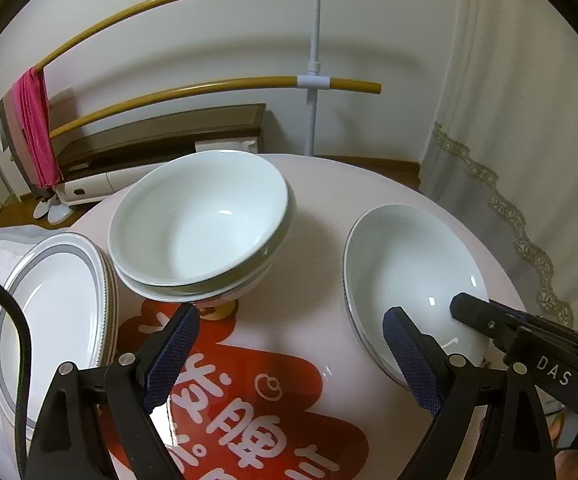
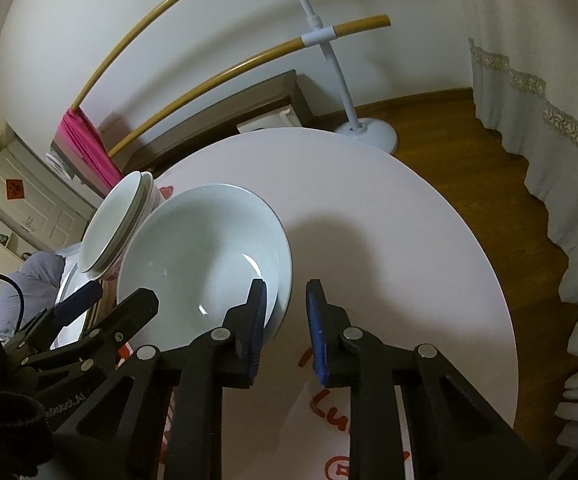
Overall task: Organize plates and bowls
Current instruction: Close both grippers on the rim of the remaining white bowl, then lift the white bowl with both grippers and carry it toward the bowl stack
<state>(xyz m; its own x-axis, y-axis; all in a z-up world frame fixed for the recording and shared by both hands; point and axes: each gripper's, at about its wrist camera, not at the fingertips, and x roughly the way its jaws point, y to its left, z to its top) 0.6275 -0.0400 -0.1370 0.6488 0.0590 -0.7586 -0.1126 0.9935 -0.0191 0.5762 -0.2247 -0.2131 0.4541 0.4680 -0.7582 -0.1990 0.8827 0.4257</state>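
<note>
The right gripper (image 2: pixel 287 320) straddles the near rim of the shallow white ceramic bowl with a thin dark rim line (image 2: pixel 193 256). One blue pad is inside the wall and the other outside. The jaws are nearly closed, yet a sliver of bare surface shows between the outer pad and the rim, so I read the bite as not yet firm.

That is the main risk. If the bowl is lifted on such a shallow, one-sided pinch, the glazed wall could slip from the pads, or the bowl could pivot about the pinch and drop its far edge. The bowl also sits towards the 4 o'clock edge of the round white surface (image 2: pixel 389 240) in the left wrist view, so a shove instead of a lift might push it towards the drop to the wooden floor.

At 10 o'clock from the bowl is the stack of plain white bowls (image 1: pixel 197 216). It leans on a gold-footed bowl underneath, and setting another bowl down hard or off-centre could tip it. Beyond it, at 9 o'clock, lies the pile of white plates with grey bands (image 1: pixel 57 300), touching the stack's side.

The left gripper (image 1: pixel 289 352) has its jaws spread wide and grips nothing. It hangs over the red printed patch between the stack and the single bowl, close beside the right gripper, so the two could knock together
</note>
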